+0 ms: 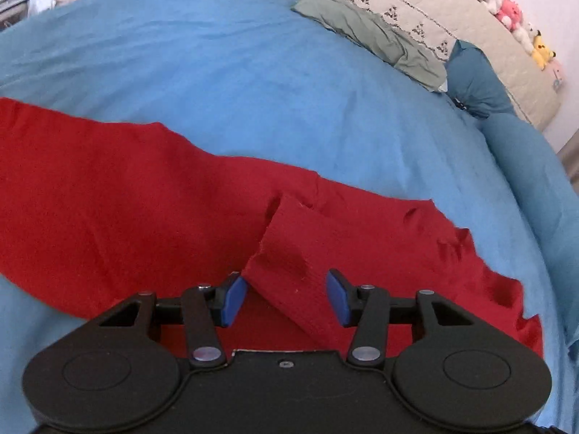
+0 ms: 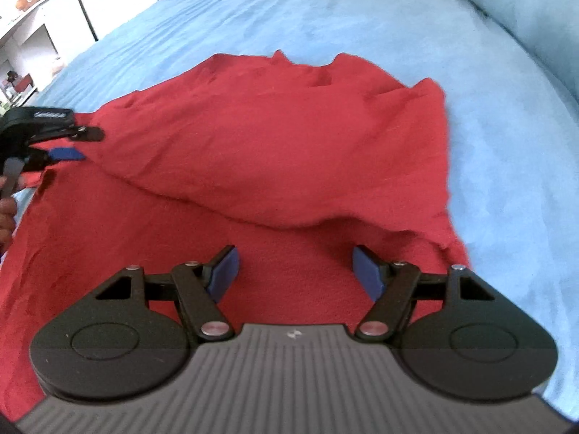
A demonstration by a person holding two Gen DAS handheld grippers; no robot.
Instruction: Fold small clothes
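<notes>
A red garment (image 1: pixel 126 195) lies spread on the blue bedsheet (image 1: pixel 217 65); it also fills the middle of the right wrist view (image 2: pixel 275 137), with its far part folded over the near part. My left gripper (image 1: pixel 286 298) is open, and a raised red cuff or fold (image 1: pixel 286 253) sits between its blue pads without being pinched. My right gripper (image 2: pixel 295 271) is open and empty, low over the garment's near part. The left gripper (image 2: pixel 68 144) also shows at the left edge of the right wrist view, at the garment's left side.
A crumpled grey-green cloth (image 1: pixel 372 36) and a teal pillow (image 1: pixel 474 79) lie at the bed's far end. A patterned cream headboard cushion (image 1: pixel 416 11) carries plush toys (image 1: pixel 506 11). White furniture (image 2: pixel 36 25) stands beside the bed.
</notes>
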